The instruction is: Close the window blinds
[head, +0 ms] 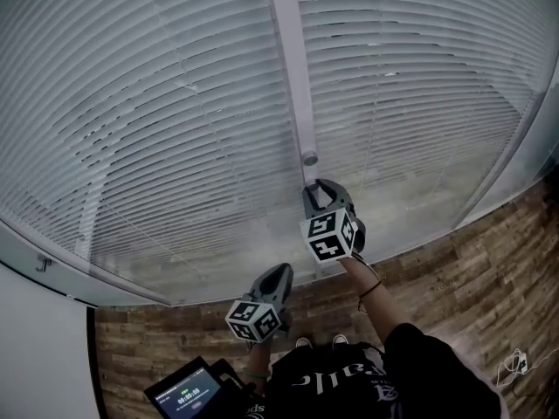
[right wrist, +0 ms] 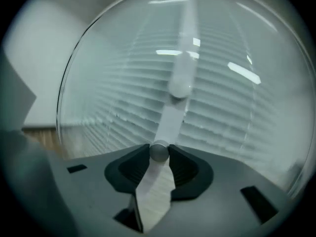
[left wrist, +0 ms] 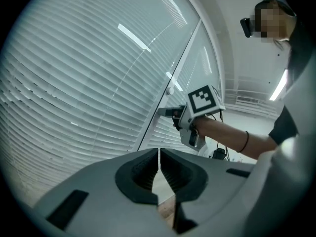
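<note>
White slatted blinds [head: 166,120] cover two panes on either side of a pale upright frame bar [head: 293,77]. A pale wand with a rounded end [right wrist: 178,85] hangs in front of that bar; its tip [head: 310,157] shows just above my right gripper [head: 320,187]. In the right gripper view the right gripper [right wrist: 159,150] is shut on a small grey round knob [right wrist: 159,152], which touches both jaw tips. My left gripper [head: 281,274] hangs lower and to the left, off the blinds. Its jaws [left wrist: 159,154] are shut with nothing in them. From there the right gripper [left wrist: 166,111] is seen reaching to the bar.
A wood-plank floor [head: 472,260] runs along the foot of the window. A device with a lit screen [head: 185,397] sits at the person's left hip. A white wall [head: 39,356] lies at the lower left, and a cable [head: 515,365] lies on the floor at the right.
</note>
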A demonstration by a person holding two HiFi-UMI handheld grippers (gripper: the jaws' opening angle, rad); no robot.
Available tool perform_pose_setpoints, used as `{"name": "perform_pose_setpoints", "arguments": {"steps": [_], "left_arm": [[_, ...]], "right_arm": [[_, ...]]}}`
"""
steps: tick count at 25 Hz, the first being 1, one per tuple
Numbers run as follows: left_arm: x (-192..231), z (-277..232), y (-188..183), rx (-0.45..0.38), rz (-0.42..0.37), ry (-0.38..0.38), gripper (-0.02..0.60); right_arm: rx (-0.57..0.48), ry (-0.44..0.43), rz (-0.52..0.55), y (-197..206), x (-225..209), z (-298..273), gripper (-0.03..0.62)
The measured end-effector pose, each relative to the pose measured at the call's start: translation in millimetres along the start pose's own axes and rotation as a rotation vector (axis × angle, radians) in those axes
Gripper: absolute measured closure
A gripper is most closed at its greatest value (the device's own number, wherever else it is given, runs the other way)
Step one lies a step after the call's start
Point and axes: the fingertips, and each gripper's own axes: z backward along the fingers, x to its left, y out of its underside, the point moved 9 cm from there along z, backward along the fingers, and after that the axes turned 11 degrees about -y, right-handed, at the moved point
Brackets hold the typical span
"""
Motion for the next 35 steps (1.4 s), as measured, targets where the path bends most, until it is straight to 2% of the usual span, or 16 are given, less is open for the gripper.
{"name": "perform_pose_setpoints", "arguments": {"steps": [1, 2, 3, 5, 8, 10, 15, 19, 21, 23, 27, 31, 35], "left_arm": [[-2, 0, 1, 0.0, -0.001, -0.001, 0.577], [-2, 0, 2, 0.0, -0.002, 0.0, 0.577], [-1, 0, 2, 0.001, -0.002, 0.001, 0.577], [2, 1, 1, 0.005, 0.0, 0.004, 0.577], [0, -1, 3, 0.011, -0.002, 0.008, 0.577], [-6, -1, 4, 0.01, -0.005, 0.011, 0.577], [-9, 3, 1, 0.003, -0.002, 0.0, 0.577], [-13, 12, 4, -0.006, 0.007, -0.032, 0.577], [-18, 18, 10, -0.01, 0.013, -0.047, 0.577], [-27, 26, 19, -0.016, 0.027, -0.064, 0.577], [-45, 45, 47, -0.001, 0.066, -0.097, 0.577], [-57, 66, 73, 0.049, 0.052, -0.105, 0.577], [-59, 90, 70, 0.037, 0.024, -0.073, 0.577]], "right_arm": [[0.041, 0.044, 0.17, 1, 6, 0, 0.457], [0.068, 0.072, 0.291, 2, 10, -1, 0.457], [0.083, 0.083, 0.363, 2, 13, -3, 0.457], [0.098, 0.079, 0.43, 1, 18, -8, 0.457], [0.095, 0.066, 0.448, 2, 17, -10, 0.457], [0.064, 0.049, 0.359, 4, 13, -7, 0.457], [-0.031, -0.06, -0.145, 13, -1, 5, 0.456], [-0.065, -0.194, -0.46, 49, 5, 33, 0.457], [-0.069, -0.233, -0.576, 72, 13, 51, 0.457], [-0.043, -0.238, -0.623, 95, 21, 68, 0.457], [0.022, -0.228, -0.592, 126, 36, 95, 0.479], [-0.001, -0.257, -0.635, 141, 52, 126, 0.49], [-0.002, -0.249, -0.639, 151, 79, 163, 0.499]]}}
